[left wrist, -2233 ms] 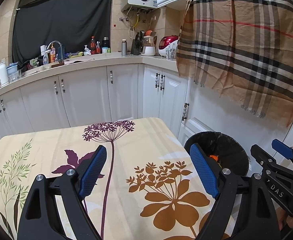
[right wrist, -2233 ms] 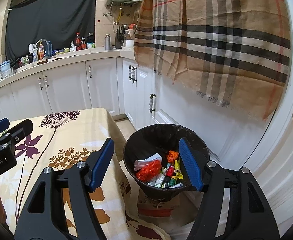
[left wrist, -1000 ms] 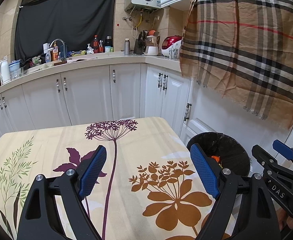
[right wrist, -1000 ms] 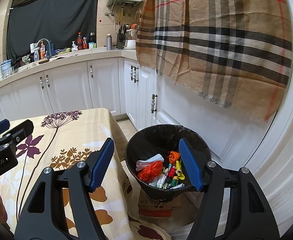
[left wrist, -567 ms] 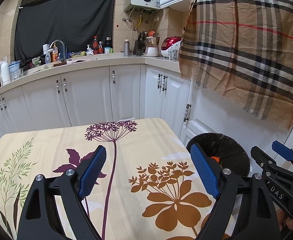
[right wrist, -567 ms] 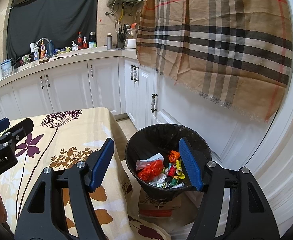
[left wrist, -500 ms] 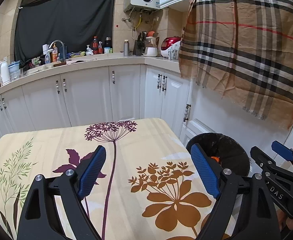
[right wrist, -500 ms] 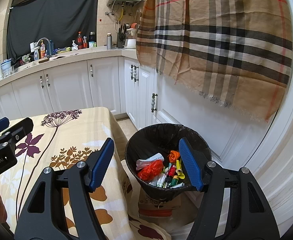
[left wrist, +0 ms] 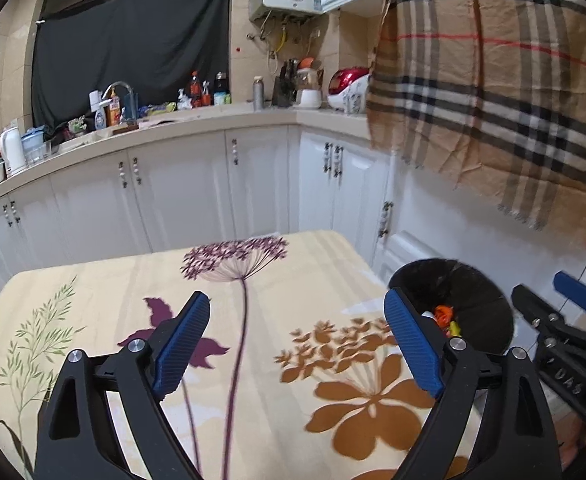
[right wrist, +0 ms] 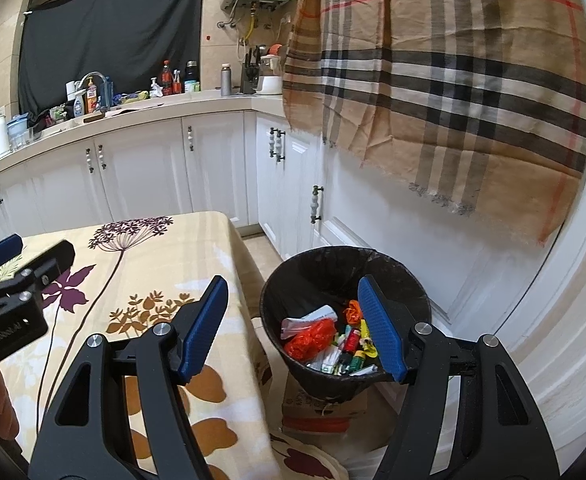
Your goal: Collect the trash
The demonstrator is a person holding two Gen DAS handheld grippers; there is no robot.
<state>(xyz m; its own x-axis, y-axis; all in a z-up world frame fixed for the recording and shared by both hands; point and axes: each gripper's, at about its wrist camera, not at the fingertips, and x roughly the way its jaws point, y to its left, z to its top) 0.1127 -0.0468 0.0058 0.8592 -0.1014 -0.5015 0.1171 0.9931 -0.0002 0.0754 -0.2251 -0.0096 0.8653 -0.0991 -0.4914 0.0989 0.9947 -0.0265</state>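
A black trash bin [right wrist: 397, 276] lined with a black bag stands on the floor just right of the table; it also shows in the left wrist view [left wrist: 481, 292]. Inside lie a red crumpled wrapper [right wrist: 311, 338], white packets and small colourful tubes. My right gripper [right wrist: 293, 324] is open and empty, hovering above the bin's near rim and the table edge. My left gripper [left wrist: 297, 340] is open and empty above the floral tablecloth [left wrist: 253, 320], which carries no trash in view. The right gripper shows at the right edge of the left wrist view [left wrist: 565, 332].
A cardboard box [right wrist: 325, 408] sits under the bin. White cabinets [left wrist: 181, 200] and a cluttered counter [left wrist: 153, 120] run along the back. A plaid cloth [right wrist: 453, 80] hangs over the cabinets at right.
Both grippers stay open and almost still; the views shift only slightly. The bin's contents are unchanged.
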